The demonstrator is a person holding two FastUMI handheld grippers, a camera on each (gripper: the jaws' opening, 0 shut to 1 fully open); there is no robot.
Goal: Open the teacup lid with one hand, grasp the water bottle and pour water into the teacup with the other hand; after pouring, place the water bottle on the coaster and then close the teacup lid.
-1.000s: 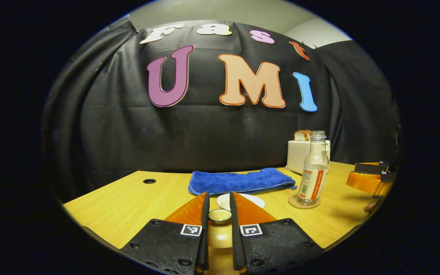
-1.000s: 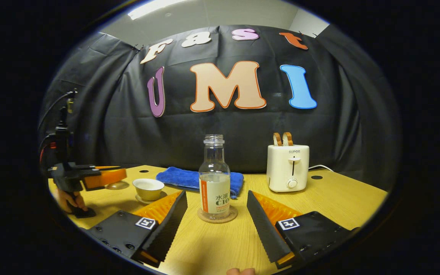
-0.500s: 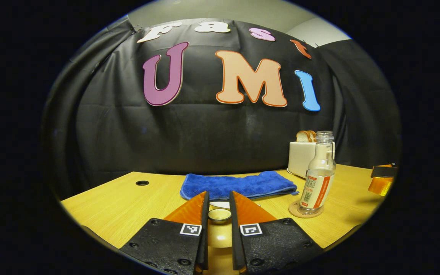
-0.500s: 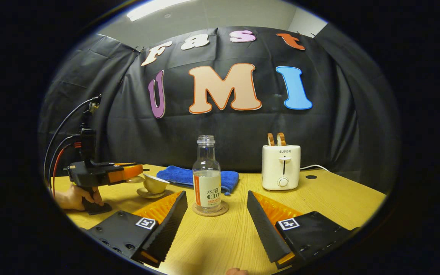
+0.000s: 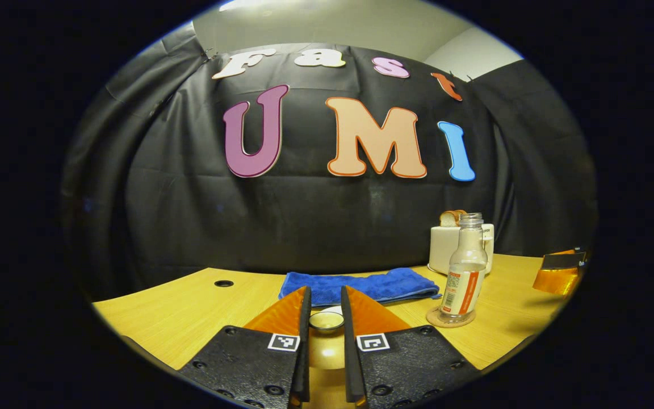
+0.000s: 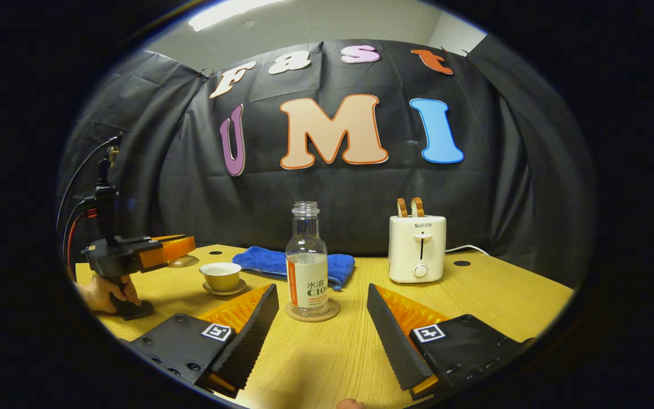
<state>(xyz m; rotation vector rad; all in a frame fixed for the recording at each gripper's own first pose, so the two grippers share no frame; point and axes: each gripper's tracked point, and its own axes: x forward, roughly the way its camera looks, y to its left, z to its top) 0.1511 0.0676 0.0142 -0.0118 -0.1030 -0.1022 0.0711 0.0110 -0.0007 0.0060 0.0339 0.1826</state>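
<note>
My left gripper [image 5: 325, 295] is shut on the knob of the teacup lid [image 5: 327, 321]. In the right gripper view that gripper [image 6: 189, 246] hovers just left of the uncovered teacup [image 6: 221, 275], which sits on its saucer, and the lid [image 6: 182, 262] hangs under its fingers. The clear water bottle [image 6: 306, 262], uncapped and partly filled, stands upright on the round coaster [image 6: 313, 312]. My right gripper [image 6: 321, 292] is open, a short way in front of the bottle and apart from it. The bottle [image 5: 463, 267] and the right gripper [image 5: 558, 272] sit at the right of the left gripper view.
A folded blue towel [image 6: 293, 264] lies behind the bottle and cup. A white toaster [image 6: 416, 249] with bread slices stands at the back right, its cable trailing right. A hand [image 6: 103, 292] holds the left gripper's grip. The wooden table [image 6: 503, 295] has cable holes.
Half a second ago my left gripper held the lid close over the teacup; it now sits back to the cup's left. The right gripper has drawn back slightly from the bottle.
</note>
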